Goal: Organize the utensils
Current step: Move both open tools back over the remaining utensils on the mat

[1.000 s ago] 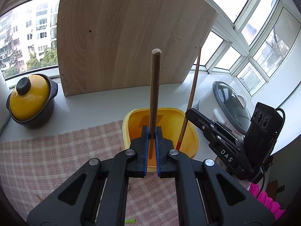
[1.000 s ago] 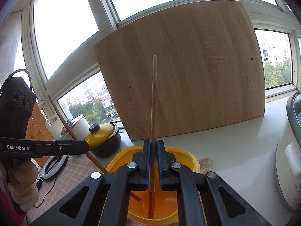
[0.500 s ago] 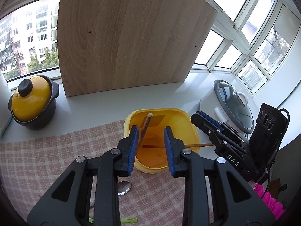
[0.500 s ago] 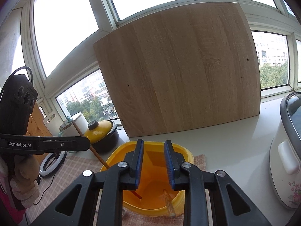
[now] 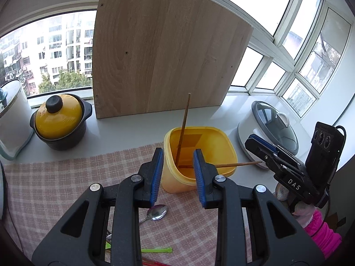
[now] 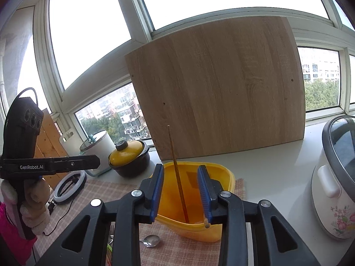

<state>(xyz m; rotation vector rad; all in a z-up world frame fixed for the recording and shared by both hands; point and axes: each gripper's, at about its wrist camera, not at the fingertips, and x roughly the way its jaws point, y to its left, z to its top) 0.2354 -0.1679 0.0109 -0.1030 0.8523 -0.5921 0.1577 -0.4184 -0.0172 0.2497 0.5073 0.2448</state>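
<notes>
We hold both tools above a pink-and-white checked cloth [image 5: 66,177] spread on a pale countertop [image 5: 124,130]. Our left gripper [image 5: 178,173] has its blue-padded jaws spread apart with nothing between them, hovering just near of the yellow rounded-square plastic tub [image 5: 221,137] that stands at the far edge of the cloth. Our right gripper [image 6: 180,190] is likewise spread and empty, poised over the near rim of the same tub [image 6: 228,177].

Two thin brown wooden chopsticks sit in the tub. One upright chopstick [image 5: 184,124] leans against the tub's left wall with its tip rising well above the rim; in the right wrist view the same stick [image 6: 176,170] stands between our open jaws without touching them. The other, slanted chopstick [image 5: 239,164] lies low across the right rim, its end poking out toward the right gripper's side body [image 5: 286,170].

On the cloth, near of the tub, rests a small silver metal spoon [image 5: 156,213], and nearer still a bright green plastic stick [image 5: 157,250]; other utensils by it are mostly hidden beneath the tool.

Far left stands a black pot with a yellow lid [image 5: 60,124]. A large light wooden board [image 5: 164,57] leans against the window behind the tub, and a white rice cooker with a grey lid [image 5: 270,130] sits to the right
</notes>
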